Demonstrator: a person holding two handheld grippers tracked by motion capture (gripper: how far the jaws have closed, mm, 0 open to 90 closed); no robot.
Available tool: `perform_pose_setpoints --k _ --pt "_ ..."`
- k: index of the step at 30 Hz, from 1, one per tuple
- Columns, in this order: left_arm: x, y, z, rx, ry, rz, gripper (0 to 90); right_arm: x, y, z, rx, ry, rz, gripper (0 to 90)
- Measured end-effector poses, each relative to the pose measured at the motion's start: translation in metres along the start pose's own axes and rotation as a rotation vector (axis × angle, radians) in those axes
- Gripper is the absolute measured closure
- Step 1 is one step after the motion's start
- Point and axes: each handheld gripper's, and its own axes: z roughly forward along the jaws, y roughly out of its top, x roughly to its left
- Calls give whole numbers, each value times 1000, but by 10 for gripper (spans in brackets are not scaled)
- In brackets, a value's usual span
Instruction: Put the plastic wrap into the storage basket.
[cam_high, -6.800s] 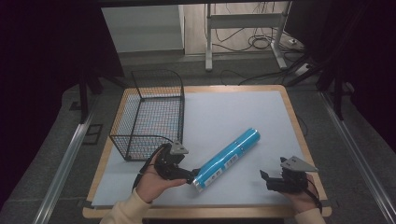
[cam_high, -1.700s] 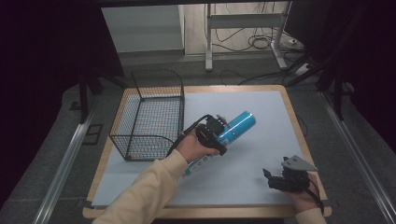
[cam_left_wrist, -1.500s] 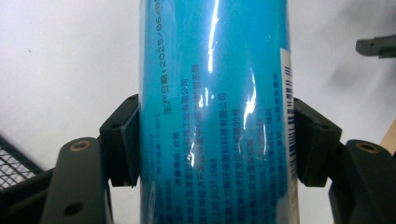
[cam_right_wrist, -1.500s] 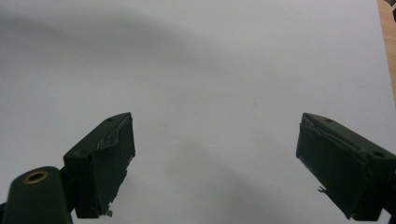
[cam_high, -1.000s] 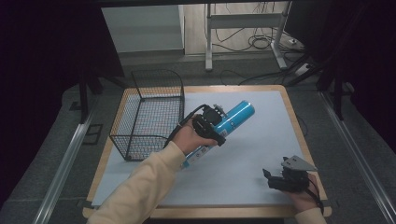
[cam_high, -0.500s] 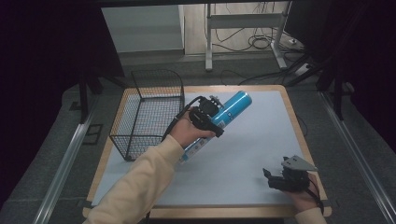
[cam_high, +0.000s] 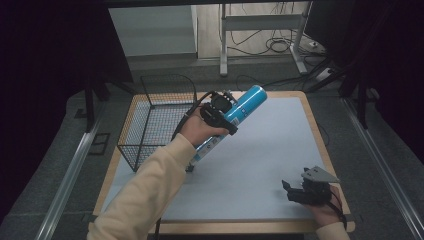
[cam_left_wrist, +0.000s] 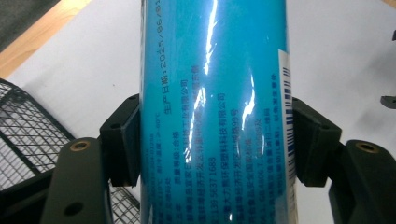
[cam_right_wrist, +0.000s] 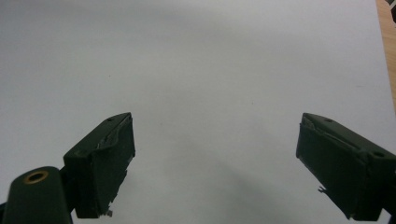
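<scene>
A long blue can (cam_high: 242, 108) with printed text hangs tilted in the air over the table's middle, just right of the wire basket (cam_high: 156, 125). My left gripper (cam_high: 220, 111) is shut on the blue can around its middle; in the left gripper view both black jaws press the can's (cam_left_wrist: 215, 112) sides. My right gripper (cam_high: 290, 189) rests near the table's front right corner. It stands open, and in the right gripper view (cam_right_wrist: 215, 163) only white table surface lies between its fingers.
The black wire basket stands at the table's left side, and its mesh (cam_left_wrist: 28, 140) shows at the lower left of the left gripper view. The white sheet (cam_high: 270, 150) covers the wooden table (cam_high: 320, 140). Cables and a metal frame (cam_high: 260, 30) lie on the floor beyond.
My left gripper took hold of the blue can where it lay on the table and has lifted it up and back toward the basket. The right gripper has not moved.
</scene>
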Motion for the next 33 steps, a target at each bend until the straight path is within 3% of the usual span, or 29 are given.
perform_pose_setpoints --k 6,9,12,19,27,33 --pt "11 6 -9 -14 15 -3 316 0 0 1 3 -2 -3 118" --pt "18 9 -12 -33 20 -26 316 -1 -1 2 7 -4 -2 118" --pt "26 10 -13 -24 33 -23 316 -1 -1 2 9 -6 1 118" --pt "47 12 -19 -26 47 -61 316 -2 -1 3 8 -8 1 118" --pt "66 10 -30 -50 103 -87 316 -1 -1 3 9 -9 -1 118" --pt "81 3 -32 -57 115 -115 316 -4 0 2 6 -20 9 118"
